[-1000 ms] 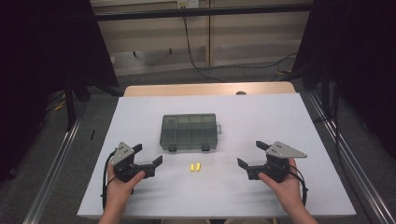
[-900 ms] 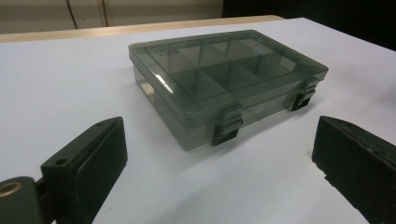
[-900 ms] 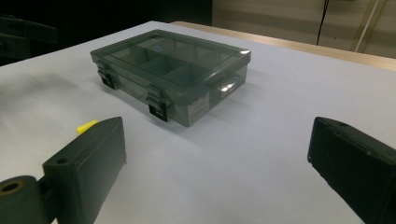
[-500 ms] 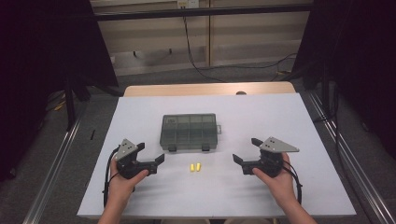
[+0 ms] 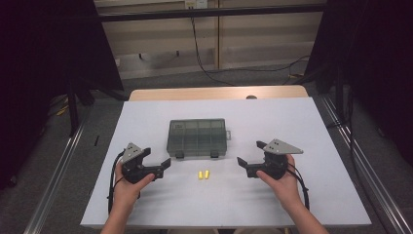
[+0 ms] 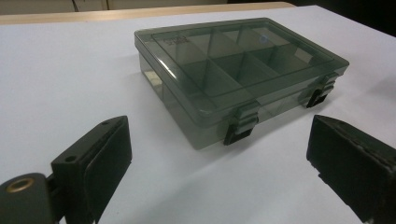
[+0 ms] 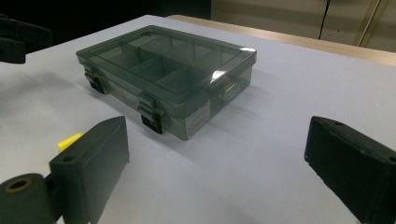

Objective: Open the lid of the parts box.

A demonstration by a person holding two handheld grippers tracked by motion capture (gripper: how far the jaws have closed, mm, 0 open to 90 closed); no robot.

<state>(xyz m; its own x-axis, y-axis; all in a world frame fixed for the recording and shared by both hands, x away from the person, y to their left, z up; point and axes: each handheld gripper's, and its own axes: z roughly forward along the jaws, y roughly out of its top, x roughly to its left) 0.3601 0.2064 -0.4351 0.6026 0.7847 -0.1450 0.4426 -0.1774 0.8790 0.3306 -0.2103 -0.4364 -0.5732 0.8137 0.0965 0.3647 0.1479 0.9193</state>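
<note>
While both grippers hover with jaws spread, the closed box sits mid-table; left gripper waits at its 8 o'clock, right gripper at 4, two yellow pieces at 6.

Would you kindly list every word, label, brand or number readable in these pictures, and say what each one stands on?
Nothing can be read for certain.
Embossed mark on the lid of the smoky grey transparent plastic compartment box, near its back corner: too faint to read.
White sticker on the box's end wall: print too small to read.
Small blue dot on the lid: no lettering legible.
</note>
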